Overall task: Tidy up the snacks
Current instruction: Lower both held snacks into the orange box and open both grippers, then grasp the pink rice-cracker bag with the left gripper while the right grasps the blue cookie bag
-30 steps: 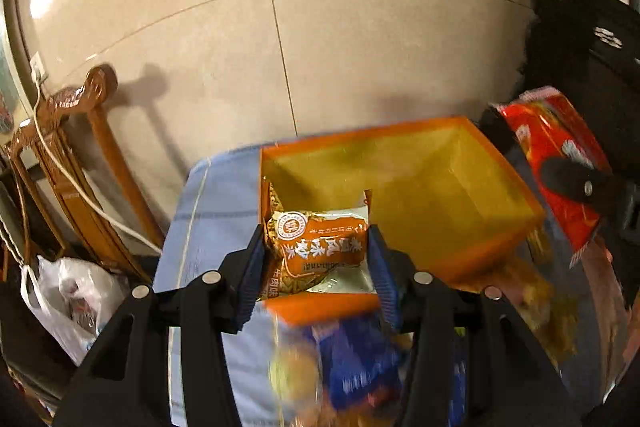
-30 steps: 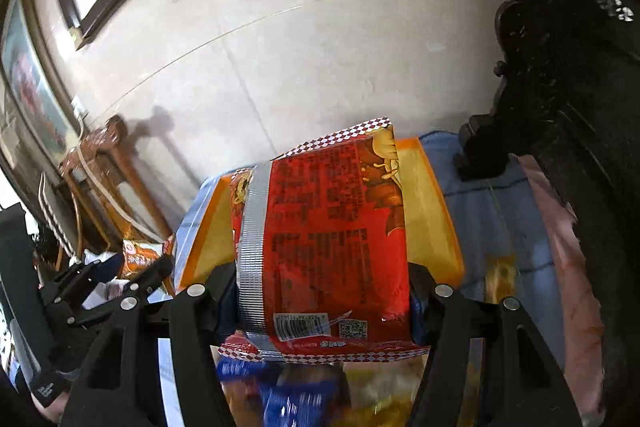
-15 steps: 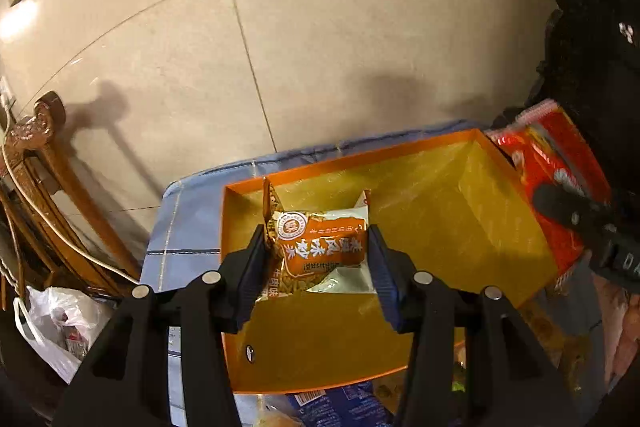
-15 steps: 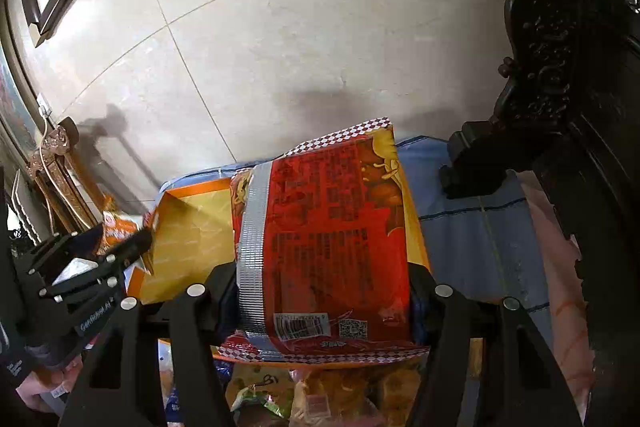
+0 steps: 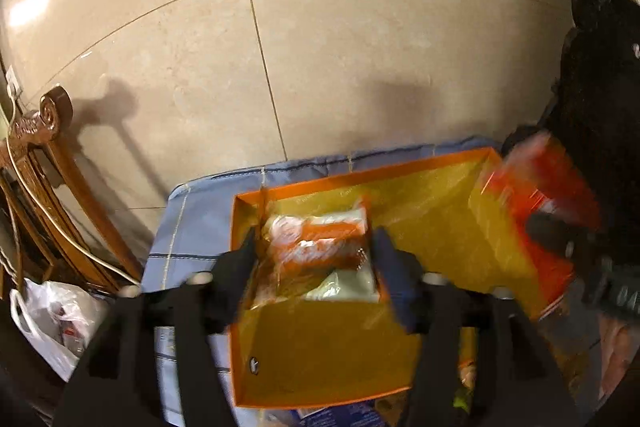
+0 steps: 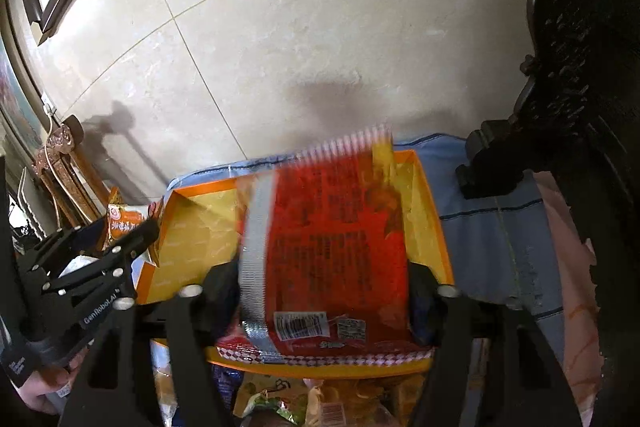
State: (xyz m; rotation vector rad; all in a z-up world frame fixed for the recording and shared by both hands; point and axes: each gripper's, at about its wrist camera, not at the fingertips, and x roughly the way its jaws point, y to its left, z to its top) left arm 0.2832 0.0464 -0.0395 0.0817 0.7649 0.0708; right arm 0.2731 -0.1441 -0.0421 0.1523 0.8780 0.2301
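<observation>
An orange box with a yellow inside stands open on a blue cloth. My left gripper is shut on a small orange-and-white snack packet and holds it over the box's left half; the packet also shows in the right wrist view. My right gripper is shut on a large red snack bag over the box's right side; in the left wrist view the bag is at the box's right wall, blurred.
Several loose snack packets lie in front of the box. A carved wooden chair and a white plastic bag are at the left. Dark carved furniture stands at the right. A tiled wall is behind the table.
Both grippers have moved forward and down towards the box with their snacks. The box now fills more of both views; both held snacks are blurred by motion.
</observation>
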